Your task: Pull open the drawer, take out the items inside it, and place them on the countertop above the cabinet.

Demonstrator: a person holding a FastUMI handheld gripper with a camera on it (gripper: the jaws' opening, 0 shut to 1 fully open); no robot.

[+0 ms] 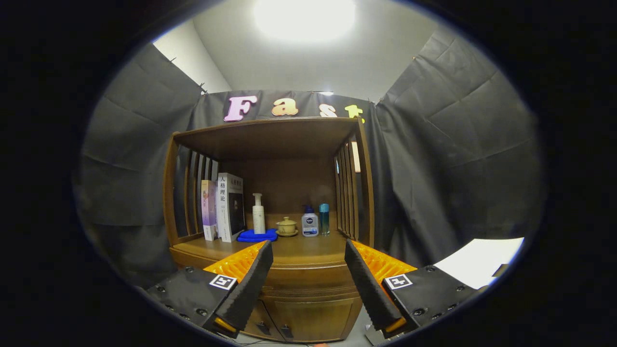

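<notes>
A brown wooden cabinet (308,308) stands ahead of me, with its drawer front (311,278) closed between and just beyond my fingers. The countertop (308,246) above the drawer lies under an open shelf frame. My gripper (308,250) is open, its two black ridged fingers (250,284) spread wide with orange backs, holding nothing and apart from the cabinet. The drawer's contents are hidden.
On the countertop stand two books (224,207) at the left, a white pump bottle (259,214), a blue cloth (258,236), a small lidded tea bowl (287,226), a white bottle (310,224) and a teal bottle (324,218). Slatted wooden sides flank the shelf. Two cabinet doors sit below the drawer.
</notes>
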